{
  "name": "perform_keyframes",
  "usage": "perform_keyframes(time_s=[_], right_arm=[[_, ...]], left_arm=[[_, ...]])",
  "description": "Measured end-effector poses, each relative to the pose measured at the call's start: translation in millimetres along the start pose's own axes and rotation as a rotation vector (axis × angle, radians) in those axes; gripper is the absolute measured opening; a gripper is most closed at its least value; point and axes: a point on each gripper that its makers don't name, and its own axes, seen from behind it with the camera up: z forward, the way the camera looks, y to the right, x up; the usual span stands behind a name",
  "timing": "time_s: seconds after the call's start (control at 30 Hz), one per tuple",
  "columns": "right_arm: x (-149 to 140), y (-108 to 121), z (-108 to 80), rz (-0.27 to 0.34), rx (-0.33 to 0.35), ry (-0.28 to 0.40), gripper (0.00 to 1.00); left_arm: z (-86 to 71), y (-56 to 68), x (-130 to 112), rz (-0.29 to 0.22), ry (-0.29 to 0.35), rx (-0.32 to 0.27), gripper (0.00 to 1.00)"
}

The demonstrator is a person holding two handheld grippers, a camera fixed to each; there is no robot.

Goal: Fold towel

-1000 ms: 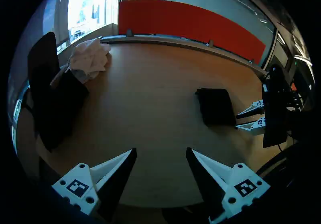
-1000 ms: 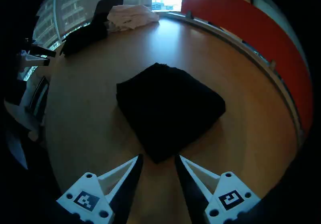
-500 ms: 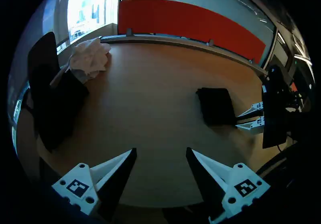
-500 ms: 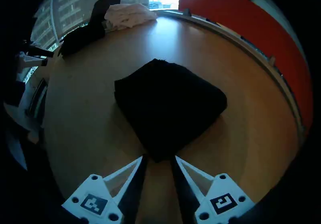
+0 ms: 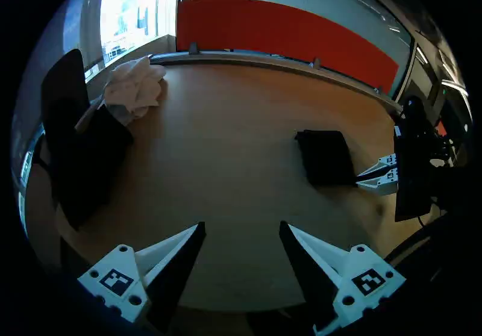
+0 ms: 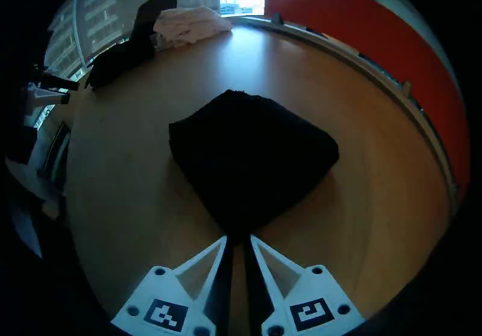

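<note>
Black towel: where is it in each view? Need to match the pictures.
Left gripper view: black towel lies right of centre.
Right gripper view: black towel lies at centre, large.
Shared landmark: white cloth heap, upper left in both views.

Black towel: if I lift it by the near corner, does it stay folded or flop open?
The black towel looks soft, stacked in layers, so they probably peel apart. Held at one corner by the right gripper, it likely droops.
</note>
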Motion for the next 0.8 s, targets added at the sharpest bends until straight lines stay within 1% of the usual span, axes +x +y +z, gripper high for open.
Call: perform_keyframes(time_s=[0.17,0.4,0.6,0.8], right_arm=[[3.9,4.8,-2.9,0.008,-0.017,0.006,0.06],[20.1,13.3,-10.6,0.012,-0.033,0.034,0.05],[45.0,20.1,-21.3,0.003,-0.049,0.081,0.04],[81.2,26.8,-36.5,-0.025,-0.07,0.145,0.04]], left_arm=[[0.7,0.9,0.9,0.002,0.002,-0.003,0.91],[2.1,5.6,2.2,0.001,0.006,-0.019,0.91],[3.5,4.6,4.5,0.005,0.01,-0.02,0.91],[5.7,1.7,9.7,0.003,0.02,-0.021,0.91]])
